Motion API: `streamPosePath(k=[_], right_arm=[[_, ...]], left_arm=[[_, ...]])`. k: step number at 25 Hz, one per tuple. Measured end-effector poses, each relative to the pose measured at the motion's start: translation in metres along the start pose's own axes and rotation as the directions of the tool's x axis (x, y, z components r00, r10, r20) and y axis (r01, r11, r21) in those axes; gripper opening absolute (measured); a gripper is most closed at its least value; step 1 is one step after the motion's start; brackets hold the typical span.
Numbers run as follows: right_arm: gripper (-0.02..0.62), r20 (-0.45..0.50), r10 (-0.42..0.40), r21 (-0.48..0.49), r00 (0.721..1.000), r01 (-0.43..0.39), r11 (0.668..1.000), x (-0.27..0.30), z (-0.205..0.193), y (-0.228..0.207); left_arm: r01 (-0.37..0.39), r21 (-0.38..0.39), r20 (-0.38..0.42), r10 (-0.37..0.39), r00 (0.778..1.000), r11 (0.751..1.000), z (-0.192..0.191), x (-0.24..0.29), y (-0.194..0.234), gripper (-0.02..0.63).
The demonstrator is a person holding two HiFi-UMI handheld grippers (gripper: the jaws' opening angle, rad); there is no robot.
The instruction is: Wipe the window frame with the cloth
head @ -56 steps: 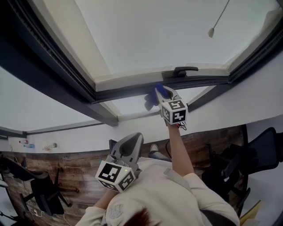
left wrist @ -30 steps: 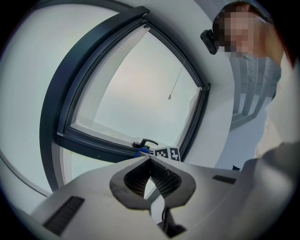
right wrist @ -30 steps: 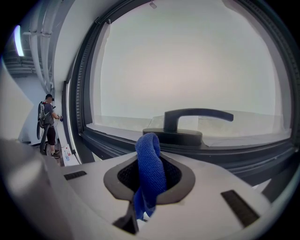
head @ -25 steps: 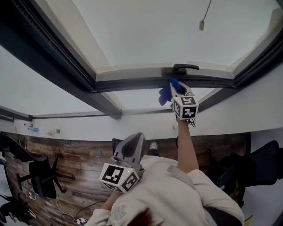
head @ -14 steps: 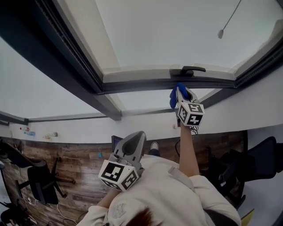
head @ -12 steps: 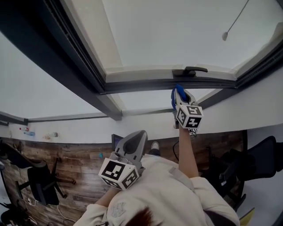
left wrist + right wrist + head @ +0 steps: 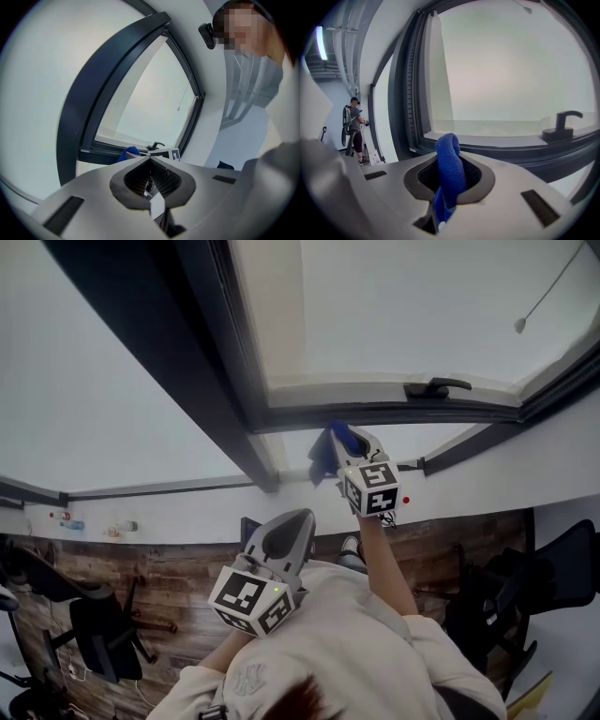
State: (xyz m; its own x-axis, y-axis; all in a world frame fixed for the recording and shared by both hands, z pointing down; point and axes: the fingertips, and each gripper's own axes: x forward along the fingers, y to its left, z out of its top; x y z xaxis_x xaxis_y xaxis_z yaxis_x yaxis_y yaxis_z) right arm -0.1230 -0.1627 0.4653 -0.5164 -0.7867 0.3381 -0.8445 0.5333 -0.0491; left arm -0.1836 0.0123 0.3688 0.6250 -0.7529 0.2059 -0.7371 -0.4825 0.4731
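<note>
Moved left along frame [image 7: 375,415], off handle [image 7: 436,386], R gripper [image 7: 349,439] clamps cloth [image 7: 325,454] nr post [image 7: 230,381]; L gripper [image 7: 289,523] low, jaws together.

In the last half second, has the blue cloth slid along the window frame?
Yes. The cloth sat right under the window handle; now it lies well to the handle's left.
</note>
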Motion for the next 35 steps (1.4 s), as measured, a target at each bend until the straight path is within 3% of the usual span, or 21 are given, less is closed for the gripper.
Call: streamPosePath(k=[8, 13, 22, 27, 35], right_arm=[[0.054, -0.038, 0.136, -0.094, 0.99, -0.139, 0.986, 0.046, 0.005, 0.081], [0.054, -0.065, 0.18, -0.141, 0.982, -0.187, 0.972, 0.069, 0.01, 0.103], [0.054, -0.063, 0.212, -0.15, 0.975, -0.219, 0.964, 0.085, 0.003, 0.113], [0.052, -0.048, 0.195, -0.2, 0.98, -0.201, 0.959, 0.085, 0.003, 0.112], [0.054, -0.053, 0.197, -0.194, 0.979, -0.203, 0.96, 0.085, 0.003, 0.108]], left_arm=[[-0.064, -0.052, 0.051, 0.066, 0.996, 0.997, 0.008, -0.036, 0.037, 0.005], [-0.075, -0.066, 0.061, 0.079, 0.995, 0.995, 0.01, -0.044, 0.045, 0.005], [-0.094, -0.081, 0.063, 0.099, 0.993, 0.992, 0.013, -0.047, 0.059, 0.005], [-0.086, -0.07, 0.063, 0.09, 0.994, 0.994, 0.016, -0.043, 0.06, 0.006], [-0.068, -0.058, 0.055, 0.071, 0.996, 0.996, 0.019, -0.036, 0.06, 0.005]])
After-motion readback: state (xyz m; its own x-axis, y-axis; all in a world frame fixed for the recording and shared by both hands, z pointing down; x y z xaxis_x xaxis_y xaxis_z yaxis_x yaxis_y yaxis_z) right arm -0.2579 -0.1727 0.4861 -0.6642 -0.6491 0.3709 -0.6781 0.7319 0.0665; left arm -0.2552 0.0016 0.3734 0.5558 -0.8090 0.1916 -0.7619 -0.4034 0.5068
